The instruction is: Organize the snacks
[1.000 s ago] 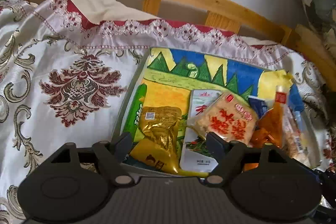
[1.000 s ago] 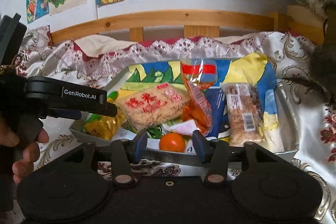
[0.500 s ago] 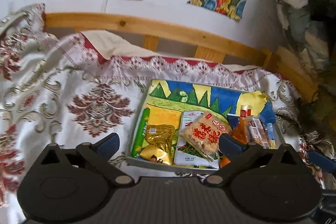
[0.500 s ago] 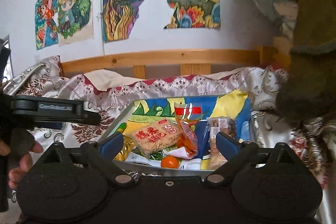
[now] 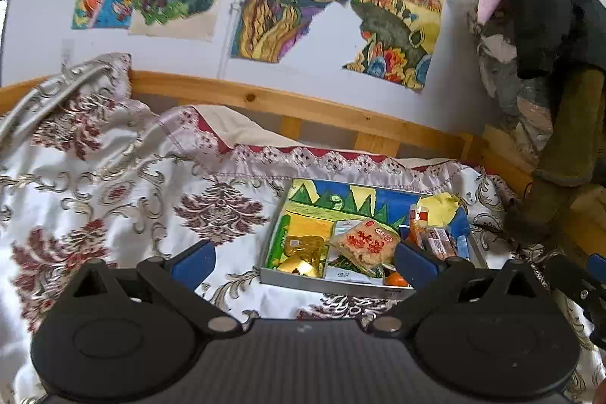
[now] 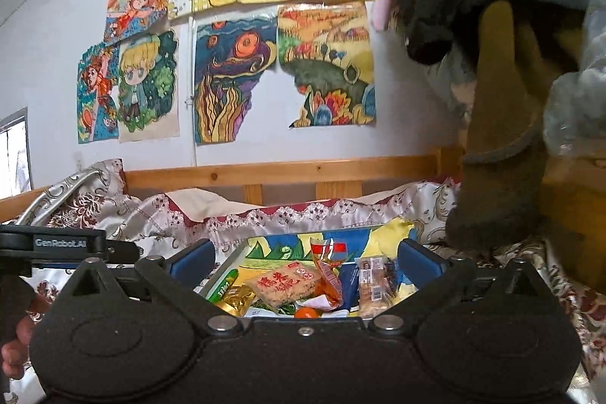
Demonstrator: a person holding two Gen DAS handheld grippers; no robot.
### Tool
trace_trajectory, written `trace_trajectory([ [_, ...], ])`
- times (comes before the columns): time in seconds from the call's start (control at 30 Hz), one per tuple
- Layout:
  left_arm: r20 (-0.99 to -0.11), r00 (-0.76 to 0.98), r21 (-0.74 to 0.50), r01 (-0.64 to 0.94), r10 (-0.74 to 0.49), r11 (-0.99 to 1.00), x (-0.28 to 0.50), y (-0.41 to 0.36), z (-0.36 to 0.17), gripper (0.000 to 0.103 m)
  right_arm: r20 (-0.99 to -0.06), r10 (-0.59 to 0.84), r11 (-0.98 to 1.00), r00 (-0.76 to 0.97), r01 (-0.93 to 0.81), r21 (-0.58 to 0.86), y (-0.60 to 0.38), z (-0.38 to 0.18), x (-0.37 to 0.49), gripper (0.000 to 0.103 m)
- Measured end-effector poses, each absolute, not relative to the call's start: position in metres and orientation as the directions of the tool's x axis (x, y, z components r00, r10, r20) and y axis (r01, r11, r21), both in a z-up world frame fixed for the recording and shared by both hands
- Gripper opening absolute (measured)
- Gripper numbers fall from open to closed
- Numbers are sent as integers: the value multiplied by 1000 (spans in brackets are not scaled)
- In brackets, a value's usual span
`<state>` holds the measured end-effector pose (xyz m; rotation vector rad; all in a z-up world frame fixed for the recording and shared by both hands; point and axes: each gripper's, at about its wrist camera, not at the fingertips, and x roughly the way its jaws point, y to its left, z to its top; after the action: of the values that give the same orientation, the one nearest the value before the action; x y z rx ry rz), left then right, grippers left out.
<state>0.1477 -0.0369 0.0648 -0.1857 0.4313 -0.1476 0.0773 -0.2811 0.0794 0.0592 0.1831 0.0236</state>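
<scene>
The bed, under a patterned cloth, fills the left and centre of the left wrist frame, bare cloth stretching left of the tray. A wooden rail bounds the far edge. The tray sits lower centre-right, packed with snacks. Left gripper fingers stand fully apart, empty. Right gripper fingers are opening wide, gripping nothing, tray beyond.
</scene>
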Motion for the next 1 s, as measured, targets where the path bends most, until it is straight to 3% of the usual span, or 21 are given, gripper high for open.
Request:
trace_trajectory([
  [0.23, -378, 914, -114, 114, -149, 987, 107, -36, 61, 103, -168, 8, 999, 986, -1, 38, -279, 72, 43, 102],
  [1.0, -472, 874, -57, 99, -114, 993, 59, -29, 11, 103, -339, 13, 995, 941, 21, 96, -268, 27, -2, 102],
])
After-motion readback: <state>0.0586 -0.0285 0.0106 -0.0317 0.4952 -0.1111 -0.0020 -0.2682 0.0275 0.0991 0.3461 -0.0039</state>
